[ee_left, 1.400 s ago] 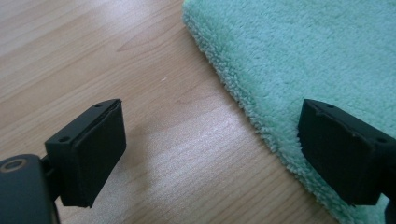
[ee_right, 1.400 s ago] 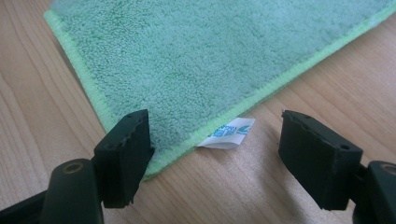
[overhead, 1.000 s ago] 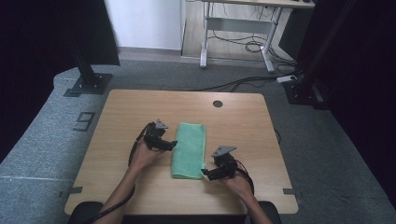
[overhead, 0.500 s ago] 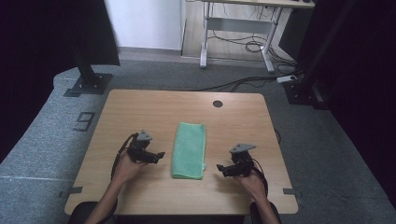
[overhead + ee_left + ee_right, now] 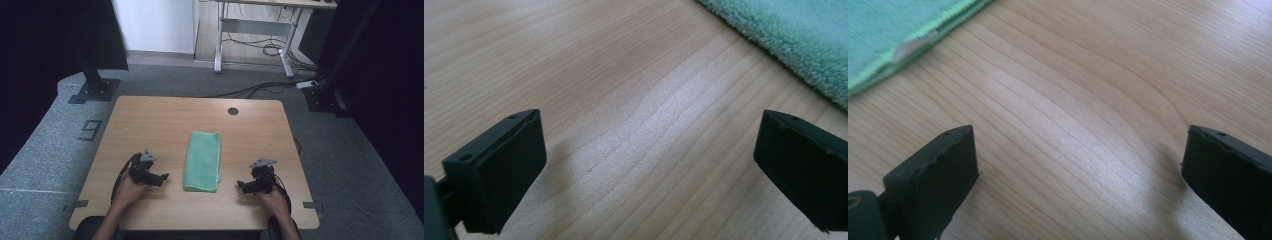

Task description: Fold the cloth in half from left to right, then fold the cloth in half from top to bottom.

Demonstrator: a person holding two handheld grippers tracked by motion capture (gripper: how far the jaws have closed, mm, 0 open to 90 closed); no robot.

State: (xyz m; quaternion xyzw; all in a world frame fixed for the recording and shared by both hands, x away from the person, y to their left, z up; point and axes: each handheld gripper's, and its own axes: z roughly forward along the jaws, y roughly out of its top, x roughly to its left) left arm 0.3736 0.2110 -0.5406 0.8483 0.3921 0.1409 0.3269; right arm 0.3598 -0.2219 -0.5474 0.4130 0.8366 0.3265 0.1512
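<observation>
One green towel (image 5: 202,160) lies folded into a long narrow strip between the two tongs, flat on the wooden surface (image 5: 165,120), touching neither. By its looks it is soft terry cloth: light, limp, not slippery and not fragile, so it should sag and unfold if lifted by a single layer. The stacked layers show at the corner nearest the right tongs, where a small white label (image 5: 915,44) pokes out of the fold. A sound hold would probably be at the two near corners or along the long edges, pinching all layers together so the fold keeps. Since the cloth lies flat against the wood, a lower pad would likely have to slide under the edge or bunch it up a little first.

The left tongs (image 5: 162,177) sit just beside the towel's left long edge, pointing toward it; in the left gripper view the fuzzy edge of the towel (image 5: 794,40) lies ahead and to the upper right of the pads, and bare wood fills the space between the two pads. The right tongs (image 5: 241,186) sit near the towel's right near corner, apart from it, also aimed inward. Both pairs have just been opening and now stand wide, with nothing between them and nothing held.
</observation>
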